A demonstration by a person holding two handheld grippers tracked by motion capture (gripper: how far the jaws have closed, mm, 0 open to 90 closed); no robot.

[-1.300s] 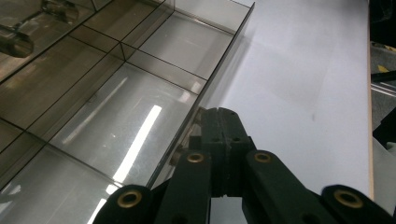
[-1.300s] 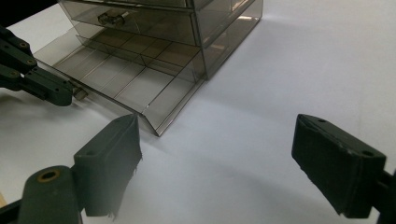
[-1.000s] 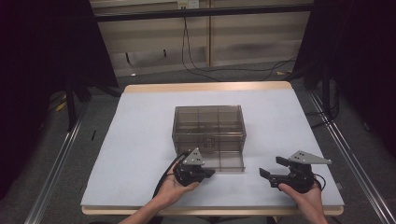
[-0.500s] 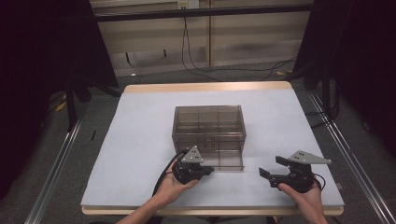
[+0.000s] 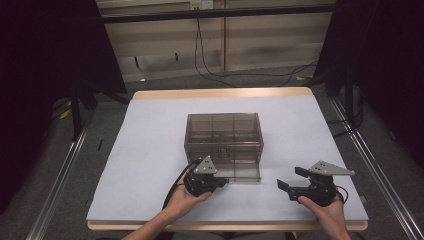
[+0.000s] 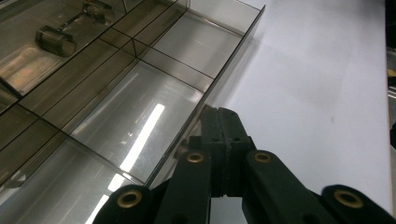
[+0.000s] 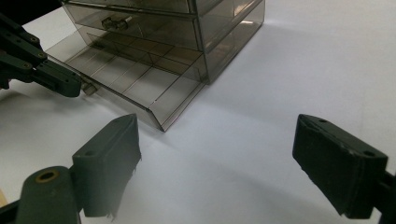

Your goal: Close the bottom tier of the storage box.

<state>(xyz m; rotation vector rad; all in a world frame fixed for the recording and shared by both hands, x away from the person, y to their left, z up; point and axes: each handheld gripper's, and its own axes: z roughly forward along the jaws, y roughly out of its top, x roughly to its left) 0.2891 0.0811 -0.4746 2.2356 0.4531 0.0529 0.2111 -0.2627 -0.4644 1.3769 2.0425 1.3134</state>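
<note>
1. White table [image 5: 150,150] under me, dark room all around, cables on the floor beyond the far edge.
2. The smoked clear drawer cabinet [image 5: 224,131] sits mid-table, its bottom drawer [image 5: 239,170] pulled out toward me.
3. My left gripper [image 5: 222,181] is pinched shut on the drawer handle [image 7: 88,88] at the near front.
4. My right gripper [image 5: 289,179] hovers near right, jaws wide, holding nothing.
</note>
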